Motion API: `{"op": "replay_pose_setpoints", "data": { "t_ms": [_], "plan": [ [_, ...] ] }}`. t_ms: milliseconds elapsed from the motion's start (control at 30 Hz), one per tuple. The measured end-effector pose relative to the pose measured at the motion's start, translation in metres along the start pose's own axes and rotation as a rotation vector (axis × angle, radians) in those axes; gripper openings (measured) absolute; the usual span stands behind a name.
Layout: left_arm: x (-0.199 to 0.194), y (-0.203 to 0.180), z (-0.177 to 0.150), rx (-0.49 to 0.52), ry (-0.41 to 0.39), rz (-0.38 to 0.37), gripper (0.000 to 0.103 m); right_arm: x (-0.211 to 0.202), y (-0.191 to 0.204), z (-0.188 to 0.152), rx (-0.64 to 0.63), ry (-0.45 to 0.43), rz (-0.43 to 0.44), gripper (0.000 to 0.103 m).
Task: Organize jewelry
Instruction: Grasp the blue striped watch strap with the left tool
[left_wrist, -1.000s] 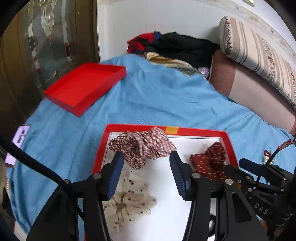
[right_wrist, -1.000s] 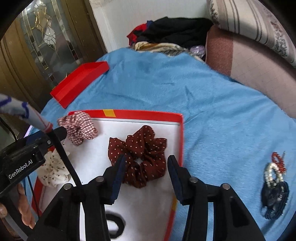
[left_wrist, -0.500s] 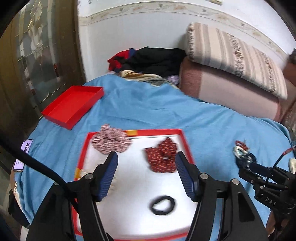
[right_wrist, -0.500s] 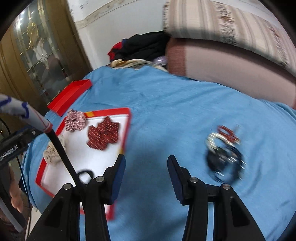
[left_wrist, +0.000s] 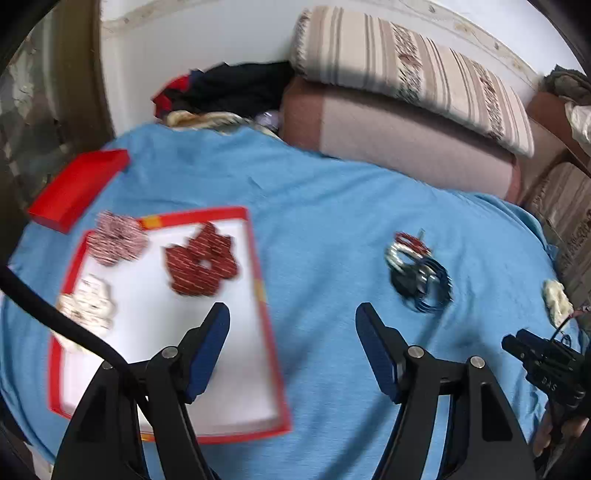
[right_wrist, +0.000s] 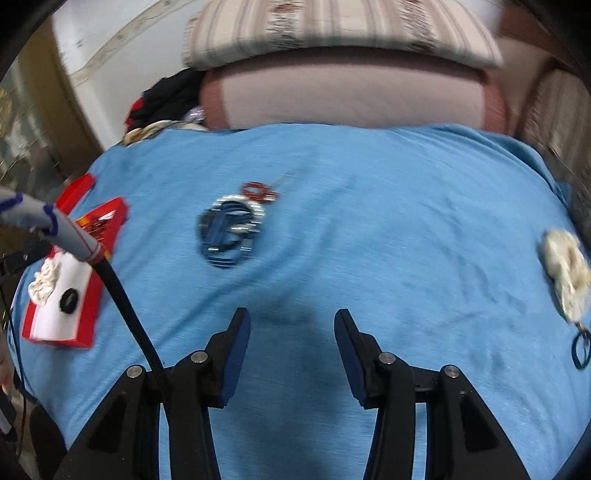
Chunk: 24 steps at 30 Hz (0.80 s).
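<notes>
Both tongs hang spread and empty over the fuzzy blue blanket (right_wrist: 369, 221): left gripper (left_wrist: 291, 328) has just been opening wider, right gripper (right_wrist: 291, 332) gapes too. The beaded bracelet tangle (right_wrist: 231, 229) lies loose on the blanket, well apart from the red-rimmed tray (left_wrist: 271, 354) of puffy fabric scrunchies (left_wrist: 201, 264)

Blue blanket (right_wrist: 369, 221) — soft, matt cloth

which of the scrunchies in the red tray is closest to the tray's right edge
The dark red dotted scrunchie. The checked one sits at the far left corner of the tray, the cream one by its left edge.
</notes>
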<state>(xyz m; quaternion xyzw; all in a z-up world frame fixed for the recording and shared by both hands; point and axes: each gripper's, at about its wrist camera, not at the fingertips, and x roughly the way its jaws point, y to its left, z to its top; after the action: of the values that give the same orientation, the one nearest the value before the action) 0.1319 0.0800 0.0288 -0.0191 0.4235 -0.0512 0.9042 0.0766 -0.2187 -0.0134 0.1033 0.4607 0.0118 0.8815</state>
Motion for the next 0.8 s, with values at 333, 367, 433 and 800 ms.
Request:
{"op": "replay_pose_setpoints", "data": {
  "t_ms": [333,367,433,800],
  "plan": [
    [0.061,-0.062,-0.004,-0.014,0.118,-0.152,0.070,0.019,-0.014,0.001,0.052,0.009,0.022,0.051],
    [0.069,-0.069,-0.004,-0.015,0.131,-0.171,0.070,0.021,-0.016,0.002,0.054,0.008,0.020,0.051],
    [0.085,-0.081,-0.001,-0.018,0.151,-0.199,0.070,0.026,-0.018,0.003,0.058,0.009,0.018,0.051],
    [0.143,-0.118,0.013,-0.023,0.225,-0.283,0.027,0.046,-0.033,0.016,0.084,0.011,0.029,0.051]
  ]
}}
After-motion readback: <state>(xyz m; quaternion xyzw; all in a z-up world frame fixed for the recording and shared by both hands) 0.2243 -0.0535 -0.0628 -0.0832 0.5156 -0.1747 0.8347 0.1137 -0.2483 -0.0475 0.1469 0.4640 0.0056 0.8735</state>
